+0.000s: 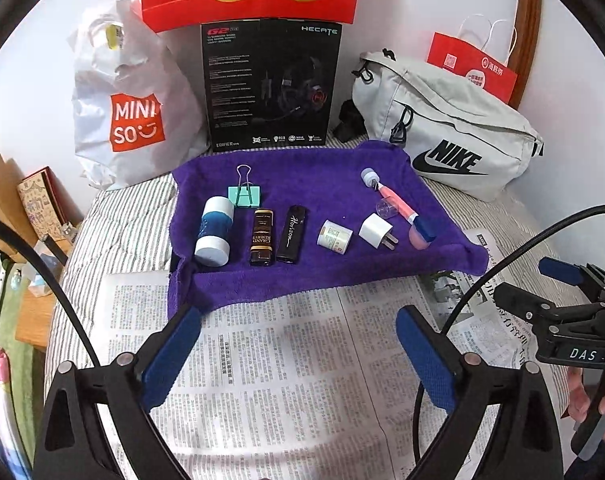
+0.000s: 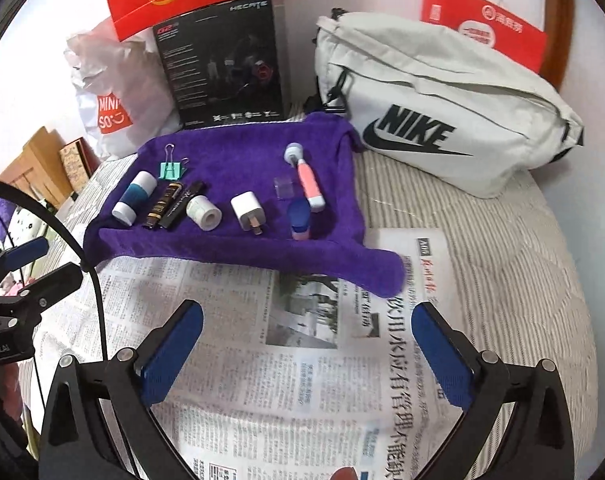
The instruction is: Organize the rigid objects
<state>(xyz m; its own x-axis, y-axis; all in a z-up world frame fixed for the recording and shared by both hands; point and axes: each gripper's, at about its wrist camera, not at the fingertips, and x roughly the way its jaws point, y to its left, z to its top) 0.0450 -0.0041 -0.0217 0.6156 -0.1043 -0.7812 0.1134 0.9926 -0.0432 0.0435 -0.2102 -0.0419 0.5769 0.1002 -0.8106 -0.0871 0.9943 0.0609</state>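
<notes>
A purple towel [image 1: 342, 268] [image 2: 238, 248] lies on the bed with small objects in a row. From left: a blue and white bottle [image 1: 214, 230] [image 2: 134, 198], a green binder clip [image 1: 244, 194] [image 2: 170, 169], a brown lighter [image 1: 261, 237], a black lighter [image 1: 292, 233], a small white jar [image 1: 334, 237] [image 2: 203, 211], a white plug [image 1: 376, 232] [image 2: 247, 212], a pink and blue tool [image 1: 398, 208] [image 2: 308, 184]. My left gripper [image 1: 298, 328] is open and empty over the newspaper, short of the towel. My right gripper [image 2: 306, 324] is open and empty too.
Newspaper [image 1: 286, 380] [image 2: 302, 360] covers the near bed. Behind the towel stand a Miniso bag [image 1: 130, 120], a black headset box [image 1: 270, 84], and a white Nike bag [image 1: 450, 132] [image 2: 442, 120]. Red paper bags [image 1: 470, 64] are at the back. The bed edge drops off at left.
</notes>
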